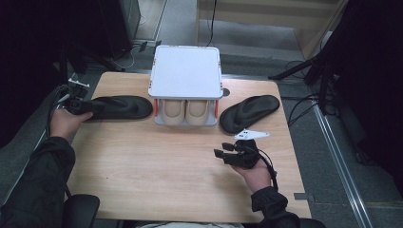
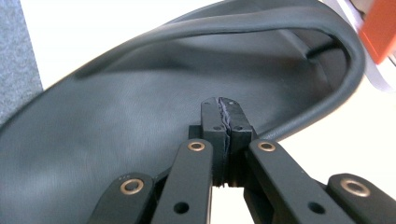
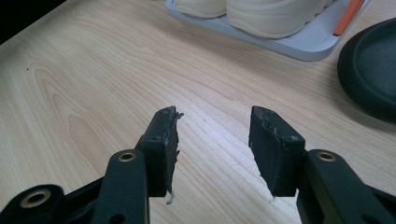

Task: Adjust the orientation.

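Two black flip-flops lie on the wooden table (image 1: 157,166), one on each side of a white shoe rack (image 1: 185,71). My left gripper (image 1: 84,107) is at the heel end of the left flip-flop (image 1: 119,107). In the left gripper view its jaws (image 2: 225,112) are shut pad to pad over the flip-flop's dark sole (image 2: 116,126), and I see nothing pinched between them. The strap (image 2: 261,23) arches beyond. My right gripper (image 1: 222,150) hovers open over bare table in front of the right flip-flop (image 1: 247,113). Nothing lies between its pads (image 3: 212,135).
The rack holds a pair of cream shoes (image 1: 185,111) on its lower tray (image 3: 308,44), between orange posts (image 3: 348,16). The right flip-flop's rounded end (image 3: 373,74) lies to the right of my right jaws. Dark equipment and cables surround the table.
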The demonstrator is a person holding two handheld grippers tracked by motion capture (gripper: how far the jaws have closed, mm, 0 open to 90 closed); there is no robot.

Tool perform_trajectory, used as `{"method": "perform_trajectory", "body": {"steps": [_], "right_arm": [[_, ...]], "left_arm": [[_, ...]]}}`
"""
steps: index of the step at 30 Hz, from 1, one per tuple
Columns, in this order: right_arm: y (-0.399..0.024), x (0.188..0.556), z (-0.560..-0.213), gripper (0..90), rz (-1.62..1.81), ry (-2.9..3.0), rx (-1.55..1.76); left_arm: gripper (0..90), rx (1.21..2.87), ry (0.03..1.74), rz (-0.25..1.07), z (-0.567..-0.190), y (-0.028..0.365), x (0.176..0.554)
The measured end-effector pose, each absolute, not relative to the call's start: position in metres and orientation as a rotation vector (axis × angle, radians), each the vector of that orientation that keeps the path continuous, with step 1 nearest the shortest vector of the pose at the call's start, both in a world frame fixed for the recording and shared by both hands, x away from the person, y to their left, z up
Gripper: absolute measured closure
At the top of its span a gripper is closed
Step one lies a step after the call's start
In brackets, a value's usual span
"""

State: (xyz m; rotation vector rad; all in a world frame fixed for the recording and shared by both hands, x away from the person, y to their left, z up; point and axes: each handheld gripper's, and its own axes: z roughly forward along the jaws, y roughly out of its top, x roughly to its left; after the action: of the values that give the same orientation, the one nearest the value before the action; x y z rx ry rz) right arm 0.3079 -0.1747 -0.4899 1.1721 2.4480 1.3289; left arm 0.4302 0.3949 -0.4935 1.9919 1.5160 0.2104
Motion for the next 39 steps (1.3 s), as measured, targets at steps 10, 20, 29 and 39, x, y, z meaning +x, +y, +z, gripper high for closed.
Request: {"method": "perform_trajectory", "body": {"steps": [10, 20, 29, 39], "right_arm": [[-0.178, 0.308, -0.485, 54.0, 1.335, 2.438, 1.172], [-0.176, 0.31, -0.483, 54.6, 1.336, 2.445, 1.159], [-0.17, 0.312, -0.482, 55.4, 1.334, 2.463, 1.135], [-0.163, 0.314, -0.483, 56.6, 1.338, 2.487, 1.123]], "left_arm": [[90.0, 1.972, 1.521, 0.189, -0.493, 0.374, 0.4], [90.0, 1.981, 1.477, 0.187, -0.488, 0.348, 0.379], [89.9, 1.958, 1.445, 0.142, -0.489, 0.333, 0.363], [89.7, 1.935, 1.414, 0.087, -0.489, 0.318, 0.355]]}}
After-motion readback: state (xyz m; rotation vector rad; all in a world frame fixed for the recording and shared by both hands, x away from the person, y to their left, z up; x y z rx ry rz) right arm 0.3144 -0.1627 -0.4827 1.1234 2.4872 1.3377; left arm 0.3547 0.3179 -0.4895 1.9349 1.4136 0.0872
